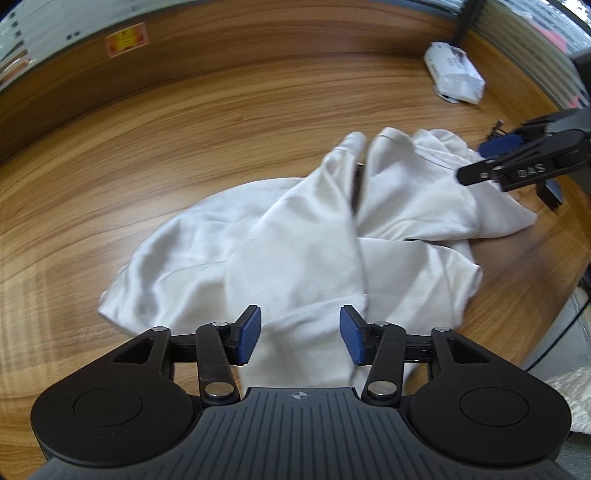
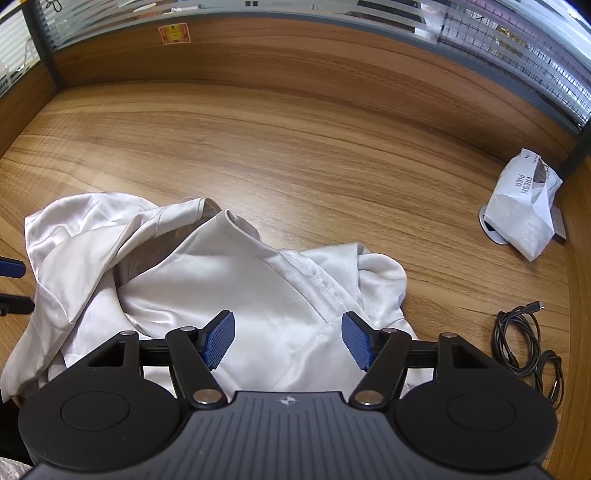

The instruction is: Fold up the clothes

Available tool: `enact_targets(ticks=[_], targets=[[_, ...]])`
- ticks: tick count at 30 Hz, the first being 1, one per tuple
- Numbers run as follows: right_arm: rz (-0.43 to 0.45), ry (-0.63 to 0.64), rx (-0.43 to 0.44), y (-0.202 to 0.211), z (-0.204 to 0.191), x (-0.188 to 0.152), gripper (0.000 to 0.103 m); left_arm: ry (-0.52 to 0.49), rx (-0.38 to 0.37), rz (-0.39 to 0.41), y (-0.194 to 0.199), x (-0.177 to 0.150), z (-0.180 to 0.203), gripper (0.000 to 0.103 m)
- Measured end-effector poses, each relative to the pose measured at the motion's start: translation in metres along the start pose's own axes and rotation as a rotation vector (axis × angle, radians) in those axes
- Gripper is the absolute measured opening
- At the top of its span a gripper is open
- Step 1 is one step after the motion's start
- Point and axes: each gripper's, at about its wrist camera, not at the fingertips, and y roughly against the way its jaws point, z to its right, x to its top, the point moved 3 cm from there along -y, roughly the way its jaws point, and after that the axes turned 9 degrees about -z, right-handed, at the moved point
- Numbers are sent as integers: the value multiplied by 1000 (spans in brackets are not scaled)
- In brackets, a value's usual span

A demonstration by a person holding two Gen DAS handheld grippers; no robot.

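Garment [image 1: 295, 236], white and crumpled, is lying on wooden table [image 1: 147, 155]; left gripper [image 1: 300, 338] and right gripper [image 2: 288, 341] are hovering over it, jaws apart, gripping nothing.

**Readable lettering in the scene**

The white plastic bag [image 2: 522, 206] lying on the tabletop [image 2: 295, 147] carries dark capitals reading "FRESH" with a second line beside it that looks like "PIER"; the letters run sideways down the bag's face in the right wrist view. In the left wrist view the same bag [image 1: 454, 72] shows only blurred dark print that cannot be made out.

The right hand-held gripper [image 1: 517, 158], seen from the left wrist camera, bears raised letters "DAS" on the side of its black finger.

A red and yellow sticker [image 2: 173, 33] sits on the wooden panel behind the tabletop; its print is too small to read.
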Motion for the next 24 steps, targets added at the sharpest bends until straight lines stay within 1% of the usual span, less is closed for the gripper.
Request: enact_targets(ticks=[6,12,16,18,20,21,23,24], targets=[[-3,19,11,-8,-4,4,74,-53,-25,-11,-6,5,20,55],[8,63,11,-17,-10,17,74,-77,-15,-43,-24,11,31,55],[17,105,6,-24,-16,29,74,-80,-13,-62,-34,12,33,54],[18,134,3,-27,-20,35,74,-89,1,-76,-41,12,35,51],[18,158,2,-31,-25,41,73,-95,16,-85,-45,11,34,37],[17,177,3,-34,-28,45,73,-94,23,-87,-47,11,33,33],[13,201,9,-38,-33,50,70,-83,43,-82,-47,10,28,11],[6,209,14,-40,-35,52,66,-76,53,-80,-46,10,25,5]])
